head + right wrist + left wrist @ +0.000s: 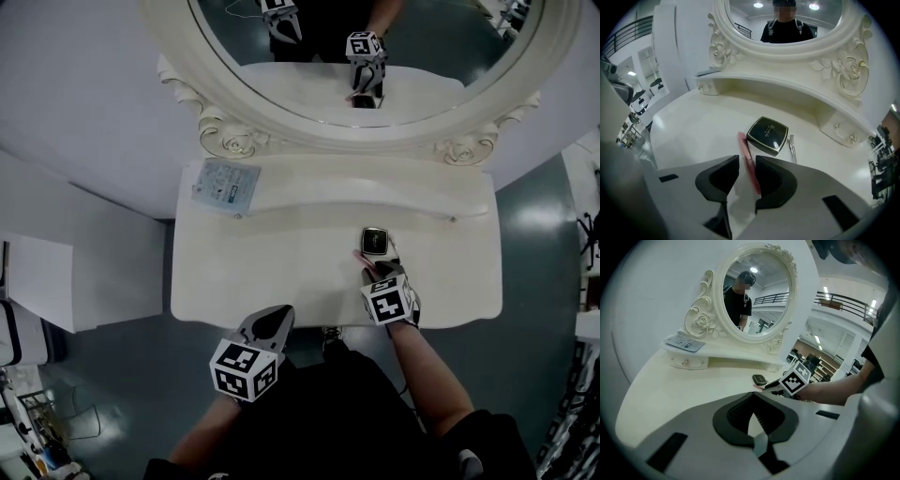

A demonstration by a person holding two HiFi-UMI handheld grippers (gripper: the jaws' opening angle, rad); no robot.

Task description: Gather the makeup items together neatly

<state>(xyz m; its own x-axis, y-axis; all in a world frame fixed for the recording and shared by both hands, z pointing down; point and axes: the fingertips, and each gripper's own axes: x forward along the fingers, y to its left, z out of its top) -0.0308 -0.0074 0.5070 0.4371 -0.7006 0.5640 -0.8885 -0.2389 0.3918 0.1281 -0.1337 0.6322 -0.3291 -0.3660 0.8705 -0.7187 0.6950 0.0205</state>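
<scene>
A black compact (pixel 374 241) (pixel 767 135) with a gold rim lies flat on the white dressing table (pixel 244 272), right of centre. A pink stick (pixel 746 157) lies on the tabletop just left of it. My right gripper (pixel 375 272) (pixel 747 176) points steeply down over the stick's near end. Its jaws stand apart with the stick between them, close along the right jaw and with a gap on the left. A thin silver tool (pixel 792 147) lies right of the compact. My left gripper (pixel 272 322) (pixel 752 420) hovers at the table's front edge, empty, its jaw tips together.
A pale blue packet (pixel 226 186) (pixel 685 343) rests on the raised shelf at the back left. An ornate oval mirror (pixel 375 56) stands behind the shelf. Small drawers with knobs (pixel 843 133) sit under the shelf ends. Grey floor surrounds the table.
</scene>
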